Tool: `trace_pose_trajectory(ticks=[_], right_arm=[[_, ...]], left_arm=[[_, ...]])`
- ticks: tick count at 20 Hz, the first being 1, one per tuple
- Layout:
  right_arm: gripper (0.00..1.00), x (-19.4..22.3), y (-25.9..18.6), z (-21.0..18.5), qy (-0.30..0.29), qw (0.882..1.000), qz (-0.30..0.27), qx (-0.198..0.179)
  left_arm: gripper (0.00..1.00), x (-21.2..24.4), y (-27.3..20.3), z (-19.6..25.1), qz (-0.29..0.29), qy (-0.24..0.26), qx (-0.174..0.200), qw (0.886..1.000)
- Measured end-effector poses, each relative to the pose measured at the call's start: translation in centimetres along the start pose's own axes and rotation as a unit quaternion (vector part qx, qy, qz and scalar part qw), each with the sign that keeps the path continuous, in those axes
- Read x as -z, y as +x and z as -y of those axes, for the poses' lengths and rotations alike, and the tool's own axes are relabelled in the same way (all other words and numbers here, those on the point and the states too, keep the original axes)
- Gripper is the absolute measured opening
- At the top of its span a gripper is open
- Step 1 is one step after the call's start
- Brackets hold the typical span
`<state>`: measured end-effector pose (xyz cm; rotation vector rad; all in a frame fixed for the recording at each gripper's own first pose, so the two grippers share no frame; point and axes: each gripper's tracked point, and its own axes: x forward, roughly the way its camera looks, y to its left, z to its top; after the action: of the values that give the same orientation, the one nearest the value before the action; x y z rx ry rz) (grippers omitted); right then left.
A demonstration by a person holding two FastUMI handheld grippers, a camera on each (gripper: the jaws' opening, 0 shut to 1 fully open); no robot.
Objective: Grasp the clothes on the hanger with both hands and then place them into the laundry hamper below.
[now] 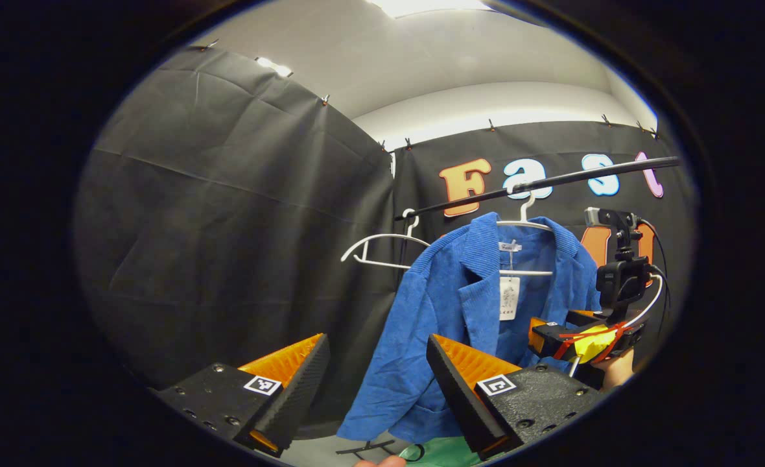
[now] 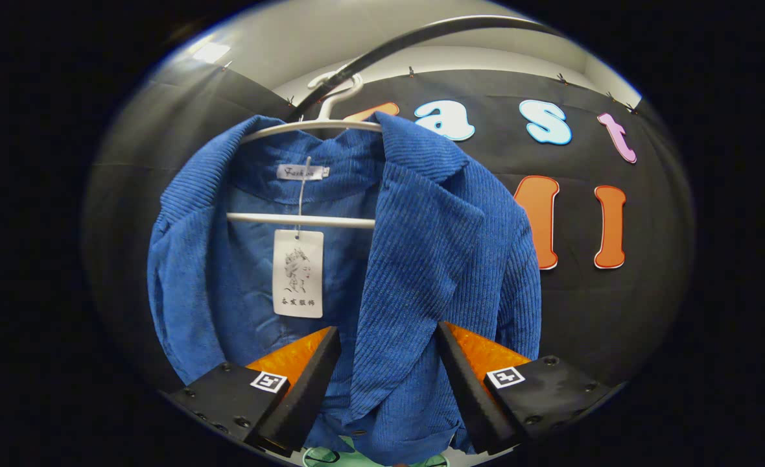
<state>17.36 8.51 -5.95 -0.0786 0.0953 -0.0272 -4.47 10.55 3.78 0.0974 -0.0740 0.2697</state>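
**Both grippers spread, jacket not yet held**

Our blue corduroy jacket (image 2: 421, 259) hangs on a white plastic hanger (image 2: 305, 219) from the black metal rail (image 1: 551, 180). Our right gripper (image 2: 382, 363) is spread wide with the front panel between its fingers, not pinched. Our left gripper (image 1: 376, 376) is spread too, short of the sleeve. The green laundry hamper (image 1: 447, 453) sits below. Closing on one thin layer could let cloth slip; an uneven pull could, we judge, drag the hanger off.
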Motion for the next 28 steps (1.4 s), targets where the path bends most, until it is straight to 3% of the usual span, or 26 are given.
trace_pose_trajectory(ticks=[3, 4, 5, 6, 7, 8, 11, 13, 14, 16, 17, 21, 23, 24, 25, 28], right_arm=[[0.96, 1.8, 2.0, 1.8, 0.006, 0.999, -0.016, 0.035], [0.92, 2.4, 2.6, 2.5, 0.008, 0.999, -0.021, 0.041], [0.96, 2.9, 3.0, 3.1, 0.009, 0.999, -0.027, 0.045], [0.92, 3.5, 3.3, 3.7, 0.011, 0.998, -0.035, 0.045], [0.96, 4.0, 3.2, 3.8, 0.017, 0.998, -0.044, 0.030], [0.94, 4.1, 2.9, 3.9, 0.027, 0.998, -0.049, 0.019], [0.18, 2.7, 0.3, 5.1, 0.057, 0.998, -0.029, -0.007], [0.19, 1.1, -2.0, 4.8, 0.060, 0.997, -0.009, -0.051], [0.11, 0.1, -3.4, 5.3, 0.058, 0.997, 0.000, -0.060], [0.06, -1.7, -5.5, 6.7, 0.055, 0.996, 0.022, -0.063], [0.11, -2.7, -6.5, 7.4, 0.055, 0.996, 0.031, -0.063], [0.11, -6.6, -10.1, 9.1, 0.059, 0.993, 0.068, -0.078], [0.11, -8.1, -11.5, 9.1, 0.061, 0.990, 0.078, -0.096], [0.06, -8.8, -12.1, 9.2, 0.061, 0.989, 0.083, -0.103], [0.11, -9.3, -12.6, 9.4, 0.060, 0.989, 0.088, -0.104], [0.11, -10.6, -14.3, 10.1, 0.055, 0.987, 0.104, -0.111]], left_arm=[[0.95, 0.4, 0.1, -1.0, -0.003, 0.002, -0.013, 1.000], [0.92, 0.5, 0.1, -1.0, -0.006, 0.001, -0.013, 1.000], [0.92, 0.7, 0.1, -0.8, -0.008, 0.000, -0.011, 1.000], [0.92, 0.9, -0.1, -0.7, -0.011, -0.002, -0.007, 1.000], [0.92, 1.1, 0.0, -0.2, -0.014, -0.003, -0.001, 1.000], [0.92, 1.3, 0.1, 0.3, -0.016, -0.006, 0.005, 1.000], [0.92, 2.0, 0.5, 2.6, -0.023, -0.013, 0.030, 0.999], [0.92, 2.7, 1.0, 4.7, -0.030, -0.024, 0.057, 0.998], [0.92, 3.1, 1.1, 5.9, -0.034, -0.029, 0.072, 0.996], [0.92, 3.5, 1.8, 8.2, -0.038, -0.038, 0.099, 0.994], [0.92, 3.7, 2.2, 9.3, -0.040, -0.042, 0.112, 0.992], [0.95, 4.2, 4.5, 13.5, -0.034, -0.051, 0.157, 0.986], [0.92, 4.2, 5.9, 15.0, -0.028, -0.071, 0.159, 0.984], [0.92, 4.3, 6.7, 15.7, -0.024, -0.082, 0.160, 0.983], [0.92, 4.5, 7.5, 16.3, -0.023, -0.088, 0.158, 0.983], [0.95, 5.9, 9.6, 17.8, -0.030, -0.091, 0.148, 0.984]])
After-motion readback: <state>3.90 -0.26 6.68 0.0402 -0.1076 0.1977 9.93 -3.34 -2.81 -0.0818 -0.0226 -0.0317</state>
